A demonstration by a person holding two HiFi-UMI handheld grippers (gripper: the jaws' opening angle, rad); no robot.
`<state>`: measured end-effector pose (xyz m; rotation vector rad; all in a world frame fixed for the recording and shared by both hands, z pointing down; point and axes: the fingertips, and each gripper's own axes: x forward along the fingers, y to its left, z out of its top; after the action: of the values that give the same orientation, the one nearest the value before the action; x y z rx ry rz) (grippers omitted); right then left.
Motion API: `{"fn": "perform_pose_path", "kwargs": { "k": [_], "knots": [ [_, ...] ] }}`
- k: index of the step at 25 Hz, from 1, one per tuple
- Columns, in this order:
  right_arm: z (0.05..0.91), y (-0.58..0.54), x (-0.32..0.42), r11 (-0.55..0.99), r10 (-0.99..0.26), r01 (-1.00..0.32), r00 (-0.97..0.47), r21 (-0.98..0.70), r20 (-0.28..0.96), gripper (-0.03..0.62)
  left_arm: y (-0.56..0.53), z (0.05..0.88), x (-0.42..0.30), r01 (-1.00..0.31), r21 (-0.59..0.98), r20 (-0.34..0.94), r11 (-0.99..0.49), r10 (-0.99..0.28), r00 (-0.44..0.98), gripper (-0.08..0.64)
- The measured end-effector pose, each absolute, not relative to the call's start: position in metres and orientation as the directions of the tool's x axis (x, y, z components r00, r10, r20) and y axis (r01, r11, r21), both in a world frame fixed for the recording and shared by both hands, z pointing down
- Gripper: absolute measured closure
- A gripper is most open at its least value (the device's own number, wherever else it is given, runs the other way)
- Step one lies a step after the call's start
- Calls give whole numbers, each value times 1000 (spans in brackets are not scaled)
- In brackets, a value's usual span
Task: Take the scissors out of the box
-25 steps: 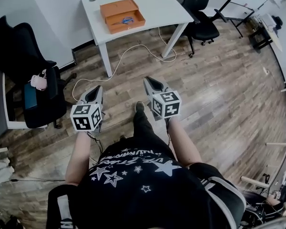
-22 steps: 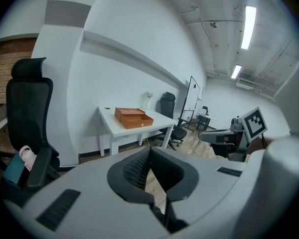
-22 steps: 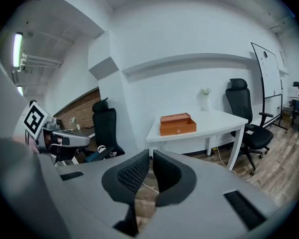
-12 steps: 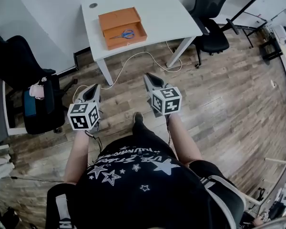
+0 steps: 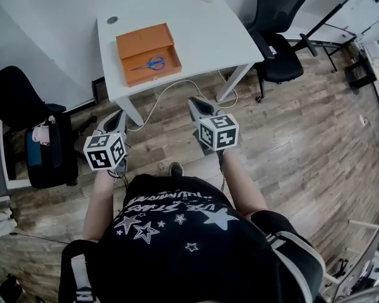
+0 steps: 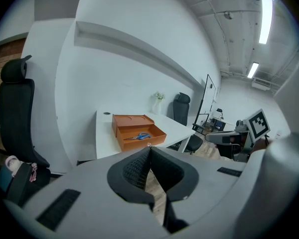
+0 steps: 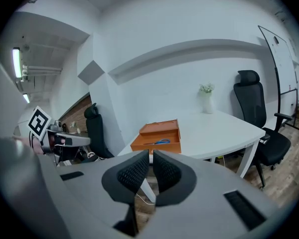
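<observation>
An open orange box (image 5: 148, 51) sits on a white table (image 5: 202, 27), with blue-handled scissors (image 5: 150, 63) lying in its front tray. My left gripper (image 5: 117, 116) and right gripper (image 5: 195, 104) hover over the wooden floor short of the table's near edge, both shut and empty. Past the closed tips of the left gripper (image 6: 149, 148), the left gripper view shows the box (image 6: 136, 129) and scissors (image 6: 138, 137) ahead. In the right gripper view the box (image 7: 158, 137) and scissors (image 7: 161, 142) lie beyond the right gripper (image 7: 151, 154).
A black office chair (image 5: 275, 33) stands right of the table, and another chair (image 5: 31, 125) with a bag is at the left. A white cable (image 5: 161, 93) trails on the floor under the table. A small vase (image 7: 207, 103) stands at the table's far end.
Both grippers have travelled forward toward the table, still shut. The table and box now lie closer and lower in the head view.
</observation>
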<state>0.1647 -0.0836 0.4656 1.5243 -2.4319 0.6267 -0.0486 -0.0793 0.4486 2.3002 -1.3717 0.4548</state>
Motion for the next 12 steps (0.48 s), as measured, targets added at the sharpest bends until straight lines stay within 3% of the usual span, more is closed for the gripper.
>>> {"fn": "perform_pose_path", "kwargs": {
  "k": [12],
  "knots": [
    [487,-162,139,391,-789,-874,-479,-288,385,537,-148,474,-63,-895,204,513,-397,-735,443,541]
  ]
}}
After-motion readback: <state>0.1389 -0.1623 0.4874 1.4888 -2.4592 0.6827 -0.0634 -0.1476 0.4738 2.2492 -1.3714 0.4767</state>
